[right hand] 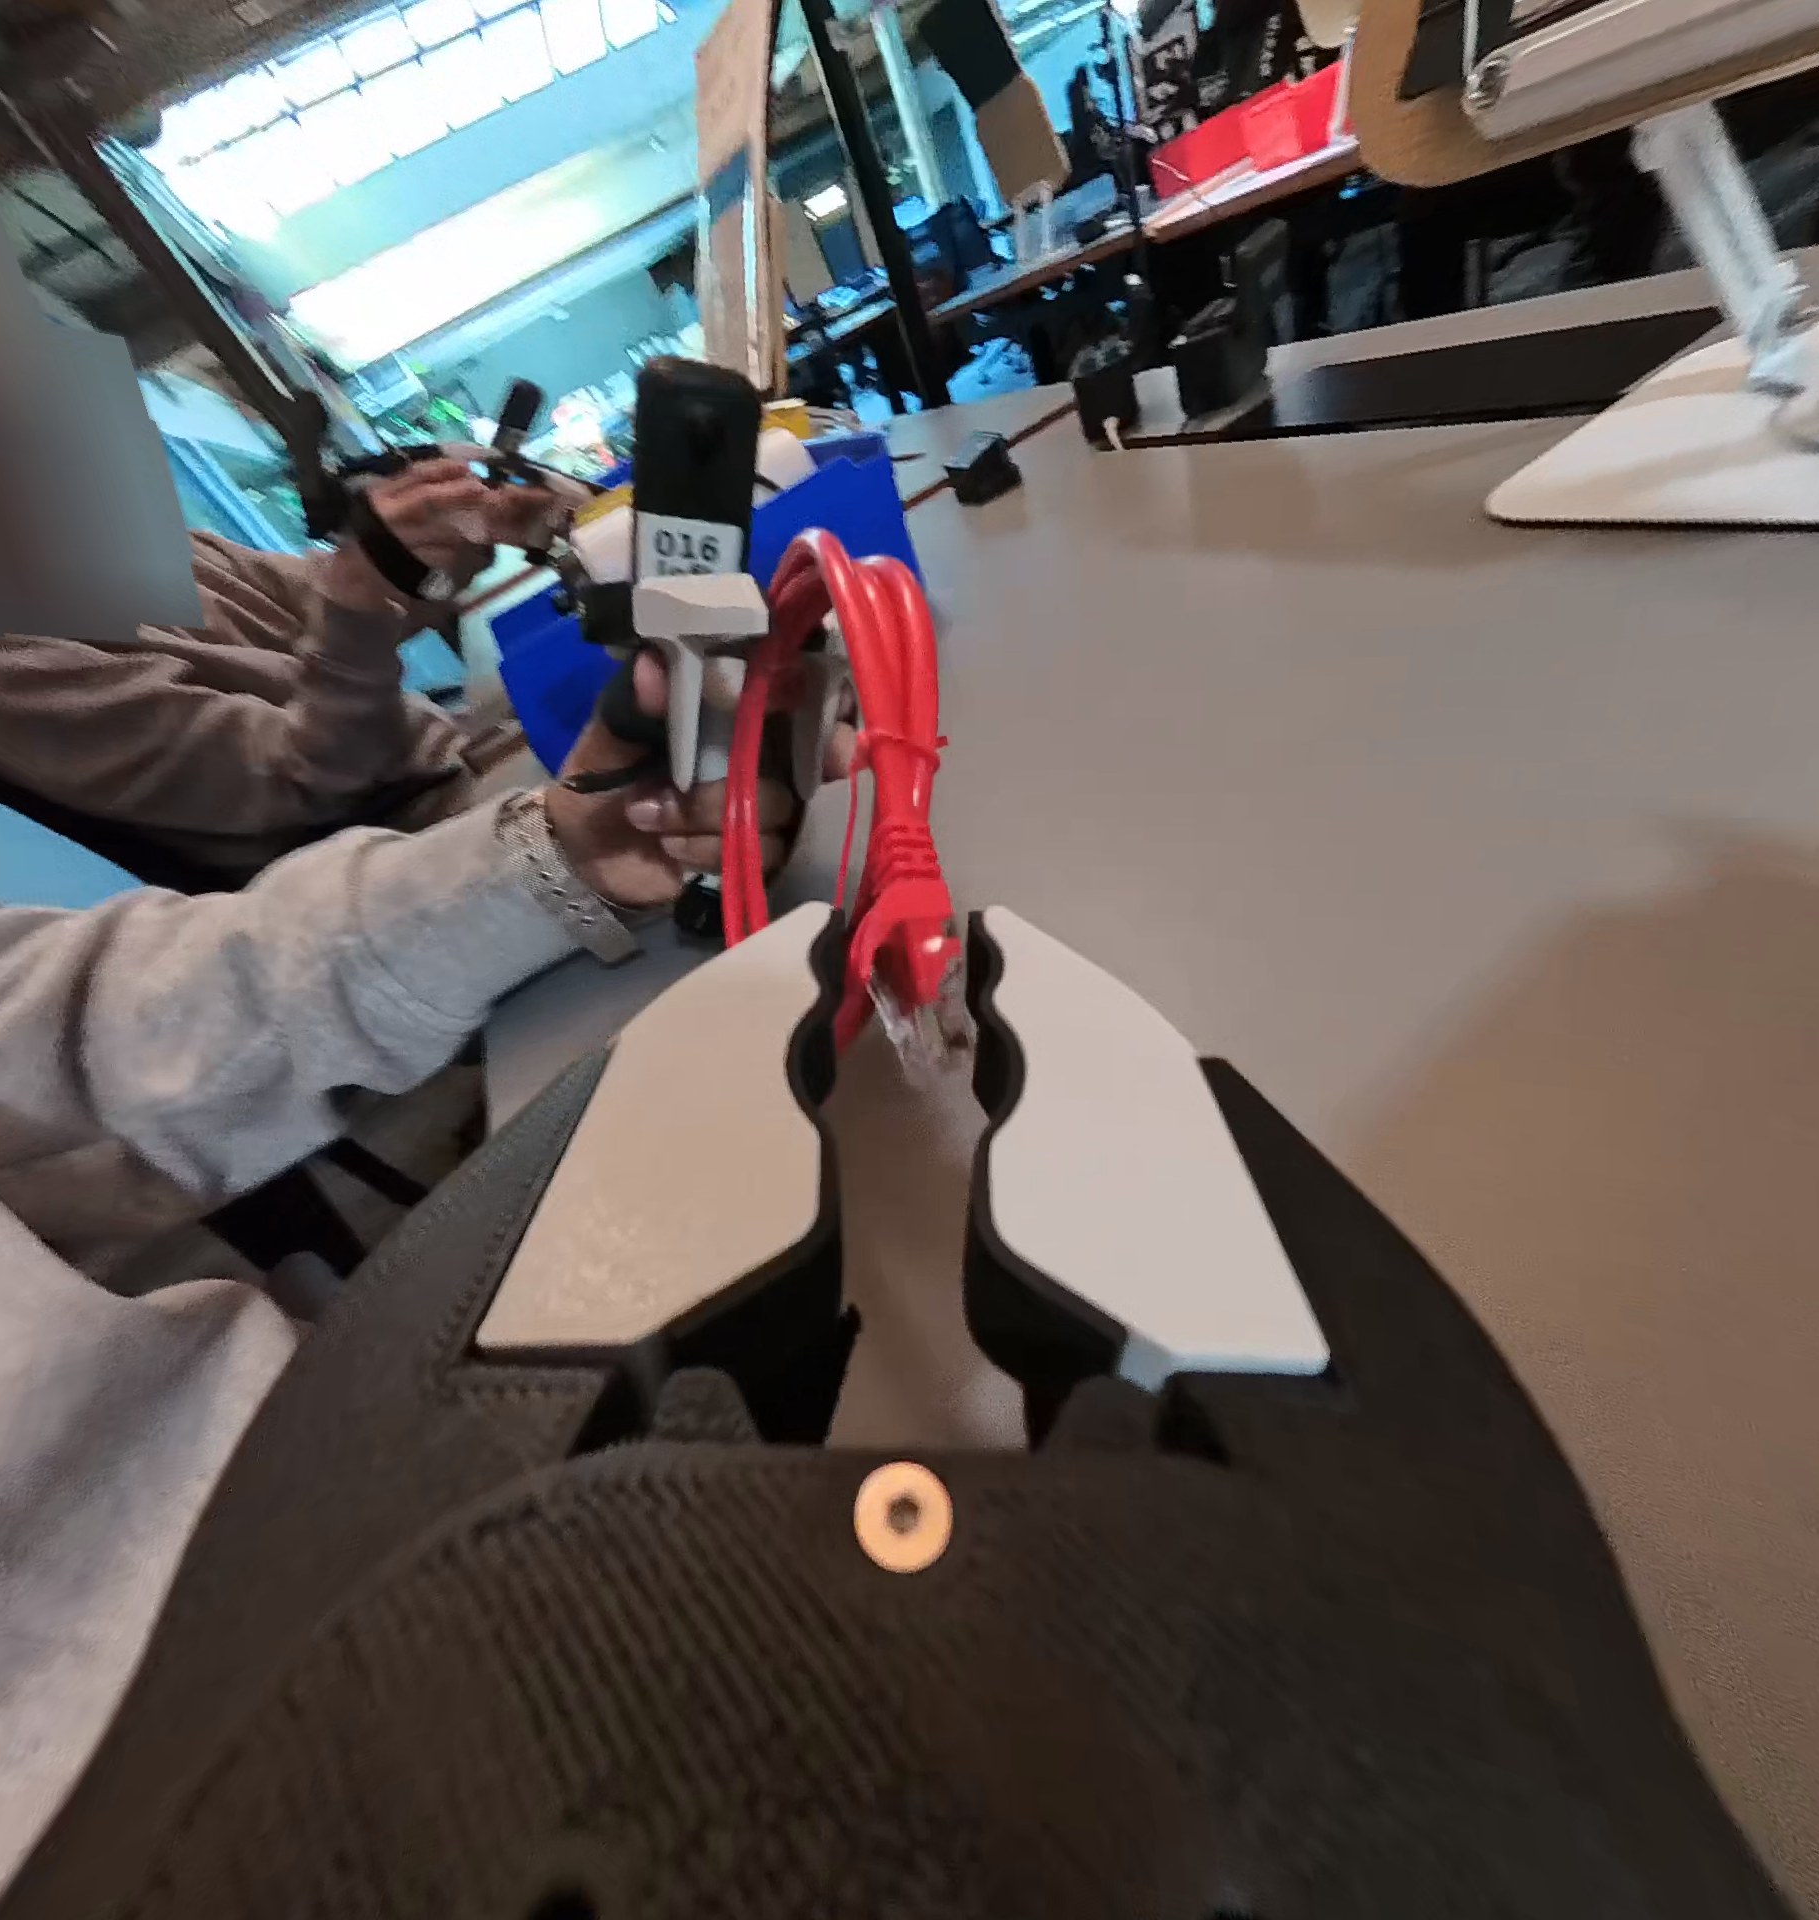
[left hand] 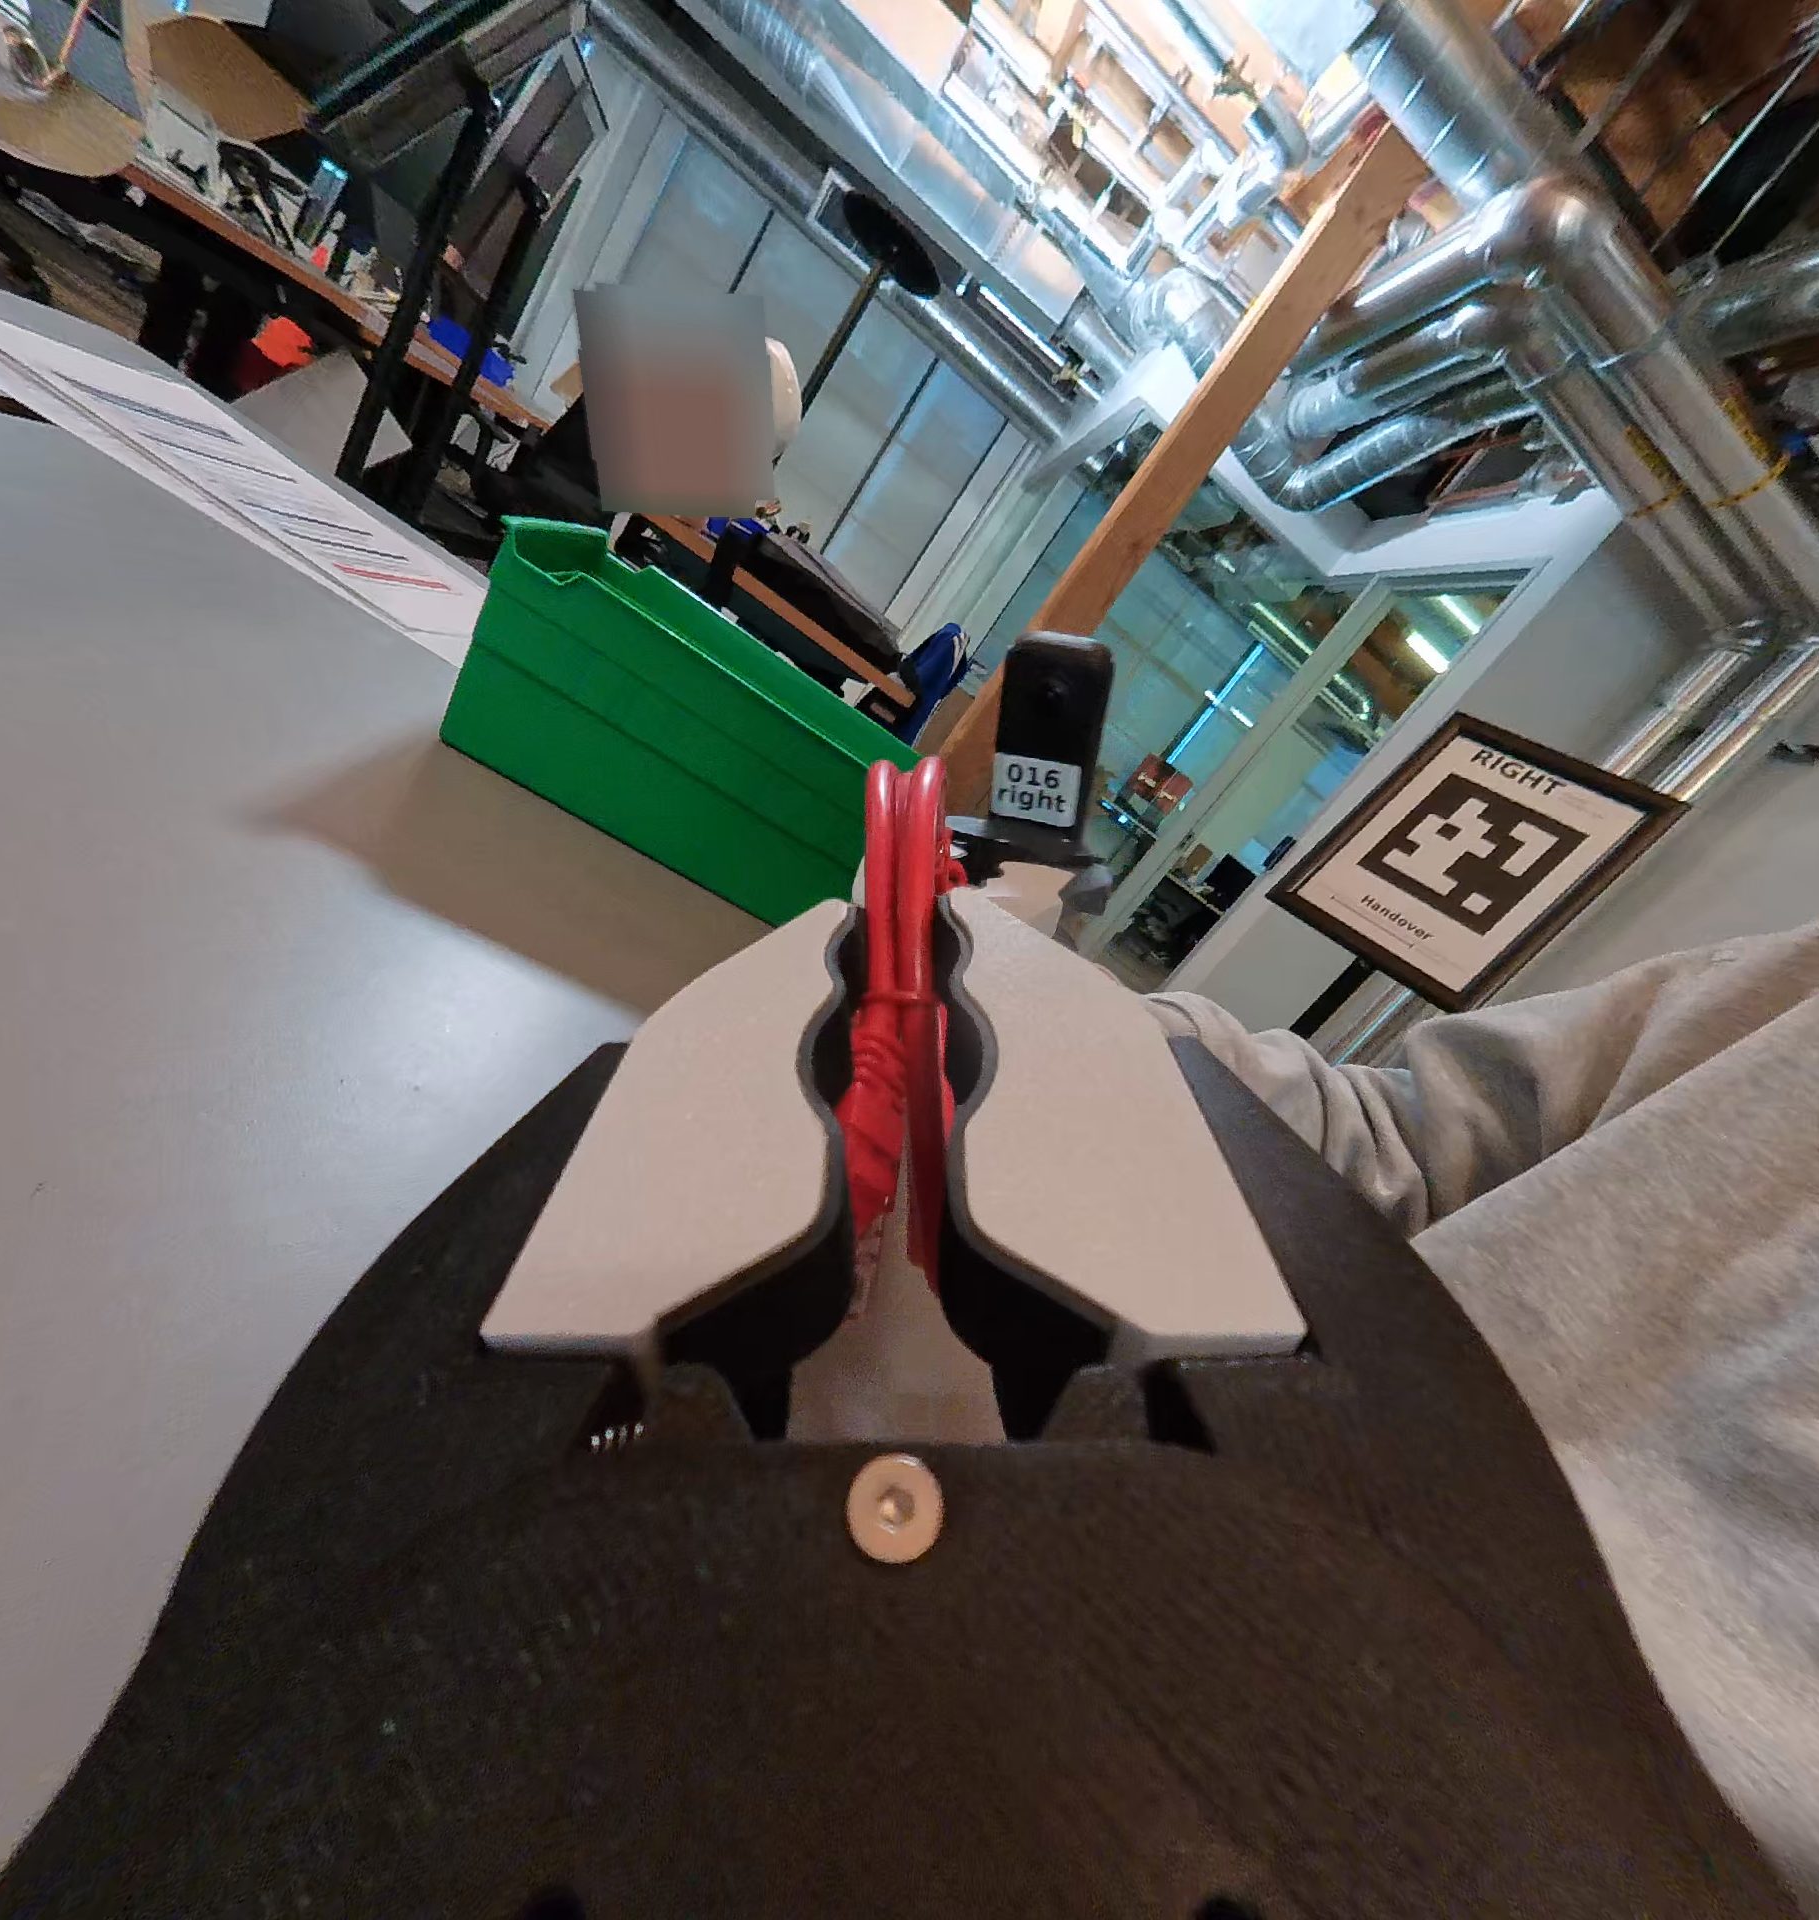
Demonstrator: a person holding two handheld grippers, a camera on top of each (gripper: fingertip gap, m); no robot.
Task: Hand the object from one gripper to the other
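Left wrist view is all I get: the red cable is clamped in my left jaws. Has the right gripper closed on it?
Observer: No. The right gripper is open, jaws apart.
Operator: Where is the cable relative to it?
Observer: The clear plug of the red cable hangs between the right jaw tips, unclamped.
Operator: Anything behind the coil?
Observer: The hand holding the other handle is right behind it.
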